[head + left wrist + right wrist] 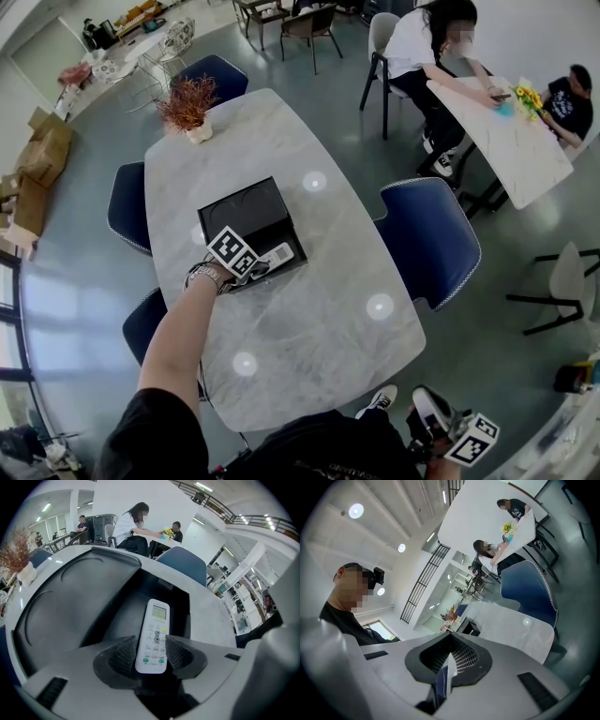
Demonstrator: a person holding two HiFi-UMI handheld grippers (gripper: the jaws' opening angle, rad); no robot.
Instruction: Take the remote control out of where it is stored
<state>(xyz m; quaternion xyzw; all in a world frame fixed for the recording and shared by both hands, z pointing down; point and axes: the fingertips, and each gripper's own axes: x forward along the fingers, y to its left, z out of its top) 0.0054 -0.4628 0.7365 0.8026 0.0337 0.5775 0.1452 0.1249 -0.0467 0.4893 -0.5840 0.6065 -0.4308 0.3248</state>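
Note:
A white remote control (pixel 278 253) lies in an open black box (pixel 246 214) on the marble table (pixel 309 309). My left gripper (pixel 262 265) points down into the box. In the left gripper view its jaws stand open on either side of the remote control (pixel 153 637), which lies lengthwise between the pads (pixel 123 656), screen end away from me. The left gripper (pixel 152 652) has the box's dark tray (pixel 180 599) ahead of it and the lid (pixel 70 597) to the left. My right gripper (pixel 441 427) hangs low beside the table's near right corner, off the table, and the right gripper (pixel 449 657) is shut and holds nothing.
A potted dried plant (pixel 190 105) stands at the table's far end. Blue chairs (pixel 431 239) ring the table. Two people sit at a second white table (pixel 511 141) at the back right. Cardboard boxes (pixel 42 150) sit on the floor at left.

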